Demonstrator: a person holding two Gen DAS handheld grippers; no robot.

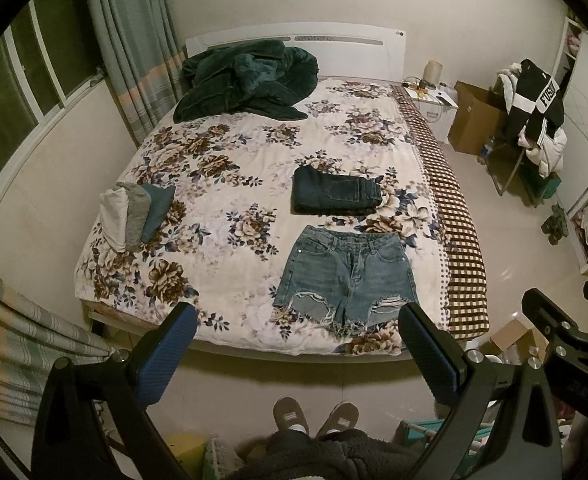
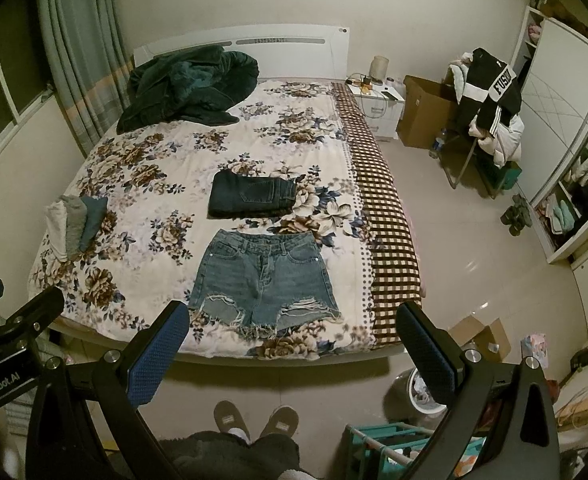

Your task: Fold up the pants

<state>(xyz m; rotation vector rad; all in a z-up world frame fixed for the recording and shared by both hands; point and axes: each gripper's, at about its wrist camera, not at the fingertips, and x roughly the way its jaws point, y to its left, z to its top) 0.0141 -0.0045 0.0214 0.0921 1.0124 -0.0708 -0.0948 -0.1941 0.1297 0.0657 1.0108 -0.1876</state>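
Light blue ripped denim shorts [image 1: 348, 276] lie flat and unfolded near the foot of the bed, waistband away from me; they also show in the right wrist view [image 2: 264, 276]. Just beyond them lies a folded pair of dark jeans [image 1: 334, 192] [image 2: 250, 196]. My left gripper [image 1: 298, 316] is open and empty, held high above the foot of the bed. My right gripper [image 2: 294, 316] is open and empty at the same height, to the right of the left one. Both are well clear of the shorts.
The bed [image 1: 254, 152] has a floral cover. A dark green blanket [image 1: 246, 80] is heaped at the headboard. Folded cloths [image 1: 134, 216] lie at the left edge. A nightstand [image 2: 378, 104], cardboard box [image 2: 426, 112] and clothes-laden chair [image 2: 490, 108] stand to the right. My slippers [image 1: 314, 418] are below.
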